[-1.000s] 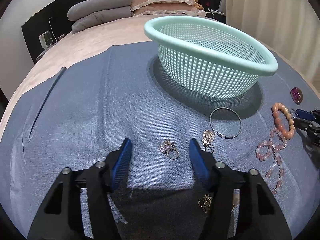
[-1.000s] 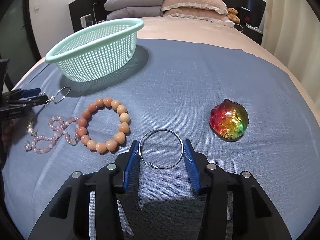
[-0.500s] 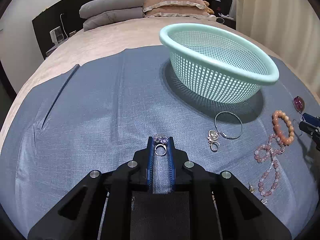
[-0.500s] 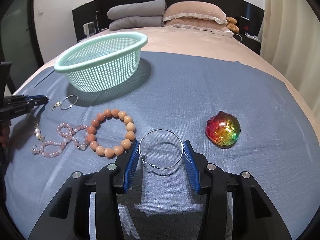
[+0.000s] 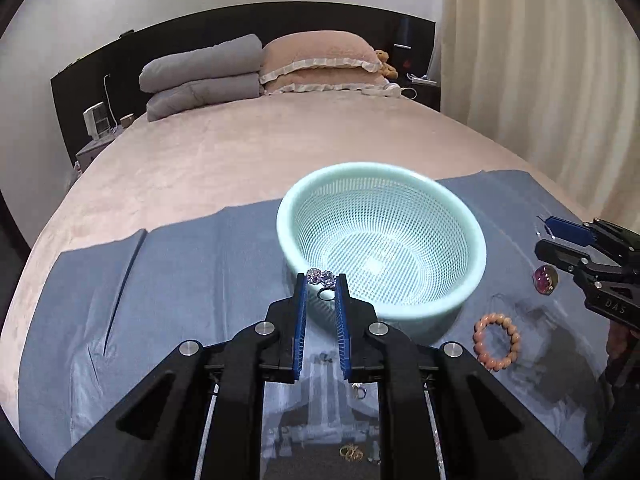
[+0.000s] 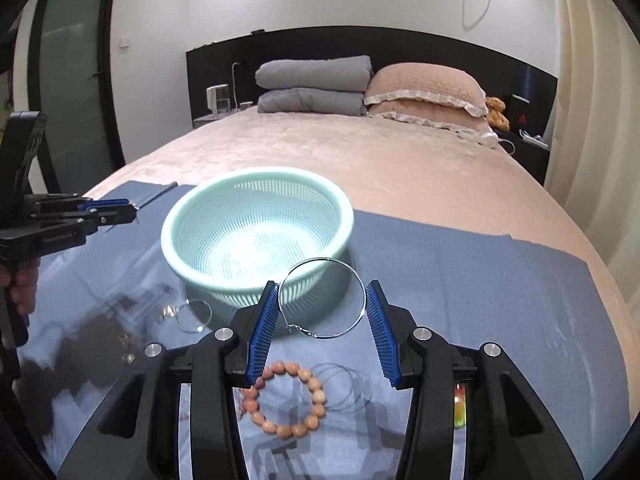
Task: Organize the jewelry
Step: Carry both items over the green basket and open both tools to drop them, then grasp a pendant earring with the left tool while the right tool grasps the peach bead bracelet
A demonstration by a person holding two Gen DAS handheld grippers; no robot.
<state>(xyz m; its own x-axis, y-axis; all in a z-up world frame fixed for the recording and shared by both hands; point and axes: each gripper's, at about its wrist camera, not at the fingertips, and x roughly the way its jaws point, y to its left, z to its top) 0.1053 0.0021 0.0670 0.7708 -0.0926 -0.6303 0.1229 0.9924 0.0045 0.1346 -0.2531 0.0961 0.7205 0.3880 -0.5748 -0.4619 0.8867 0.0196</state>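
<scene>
My left gripper (image 5: pixel 321 285) is shut on a small jewelled ring (image 5: pixel 321 278) and holds it in the air just before the near rim of the mint green mesh basket (image 5: pixel 476 240). My right gripper (image 6: pixel 322 300) is shut on a large silver hoop (image 6: pixel 322 298), lifted above the blue cloth in front of the basket (image 6: pixel 168 256). The basket looks empty. An orange bead bracelet (image 6: pixel 286 398) lies on the cloth under the right gripper and shows in the left wrist view (image 5: pixel 497 341).
A blue cloth (image 6: pixel 480 280) covers the near end of a pink bed. A second hoop with a charm (image 6: pixel 192 315) lies left of the basket. A rainbow resin charm (image 5: pixel 545 279) lies at the right. Small gold pieces (image 5: pixel 351 452) lie below. Pillows (image 6: pixel 424 88) are at the headboard.
Both grippers have lifted from the cloth with their pieces, the ring in the left and the hoop in the right, and have moved towards the basket.
</scene>
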